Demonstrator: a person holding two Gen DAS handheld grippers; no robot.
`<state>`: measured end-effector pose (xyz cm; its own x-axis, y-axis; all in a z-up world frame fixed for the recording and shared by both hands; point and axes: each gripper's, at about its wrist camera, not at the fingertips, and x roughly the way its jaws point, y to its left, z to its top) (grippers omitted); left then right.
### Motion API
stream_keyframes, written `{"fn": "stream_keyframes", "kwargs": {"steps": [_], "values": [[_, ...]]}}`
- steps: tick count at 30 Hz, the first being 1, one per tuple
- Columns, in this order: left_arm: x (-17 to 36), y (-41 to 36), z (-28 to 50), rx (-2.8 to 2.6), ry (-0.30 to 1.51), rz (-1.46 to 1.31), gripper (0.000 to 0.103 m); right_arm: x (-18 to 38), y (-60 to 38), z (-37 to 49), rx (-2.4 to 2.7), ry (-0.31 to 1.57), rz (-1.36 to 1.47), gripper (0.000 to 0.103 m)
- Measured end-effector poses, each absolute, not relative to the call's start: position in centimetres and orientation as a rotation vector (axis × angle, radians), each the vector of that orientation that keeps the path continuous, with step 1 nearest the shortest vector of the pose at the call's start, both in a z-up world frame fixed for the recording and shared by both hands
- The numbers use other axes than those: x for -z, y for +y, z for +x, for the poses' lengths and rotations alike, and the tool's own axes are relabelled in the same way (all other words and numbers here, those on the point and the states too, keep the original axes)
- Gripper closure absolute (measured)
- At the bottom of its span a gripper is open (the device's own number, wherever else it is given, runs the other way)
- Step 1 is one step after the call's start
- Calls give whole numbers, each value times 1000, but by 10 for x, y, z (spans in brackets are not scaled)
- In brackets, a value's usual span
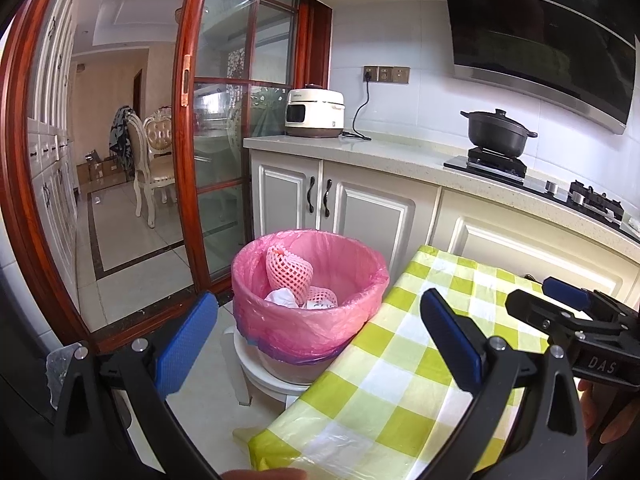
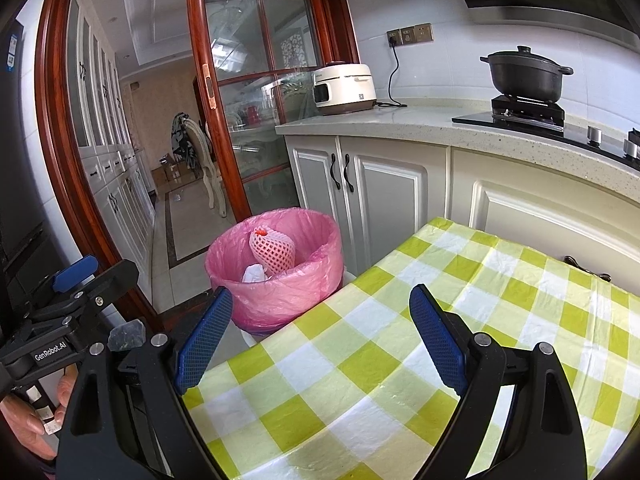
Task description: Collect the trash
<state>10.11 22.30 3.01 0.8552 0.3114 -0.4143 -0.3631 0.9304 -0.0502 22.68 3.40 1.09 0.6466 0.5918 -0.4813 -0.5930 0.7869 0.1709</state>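
Observation:
A bin with a pink liner point(image 1: 304, 328) point(image 2: 280, 304) stands on a low white stool point(image 1: 256, 376) at the left end of a table under a green-and-white checked cloth point(image 1: 380, 384) point(image 2: 360, 380). Inside lie pink foam fruit nets point(image 1: 288, 272) point(image 2: 272, 254) and crumpled white paper point(image 1: 282, 298) point(image 2: 254, 274). My left gripper point(image 1: 320, 340) point(image 2: 96, 276) hovers open and empty just short of the bin. My right gripper point(image 2: 320, 336) point(image 1: 544, 298) hangs open and empty over the cloth, to the right of the left one.
White kitchen cabinets point(image 2: 384, 184) run behind the table under a stone counter with a rice cooker point(image 1: 314, 114) and a black pot point(image 2: 524, 76) on the stove. A red-framed glass sliding door point(image 1: 224, 128) stands left of the bin; tiled floor leads to a dining room.

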Motion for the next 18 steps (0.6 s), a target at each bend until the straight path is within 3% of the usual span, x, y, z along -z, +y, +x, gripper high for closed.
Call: {"fn": "stream_keyframes", "kwargs": {"steps": [18], "values": [[-29, 215, 101, -409, 429, -97, 5, -1, 39, 218, -700, 558, -15, 18]]}}
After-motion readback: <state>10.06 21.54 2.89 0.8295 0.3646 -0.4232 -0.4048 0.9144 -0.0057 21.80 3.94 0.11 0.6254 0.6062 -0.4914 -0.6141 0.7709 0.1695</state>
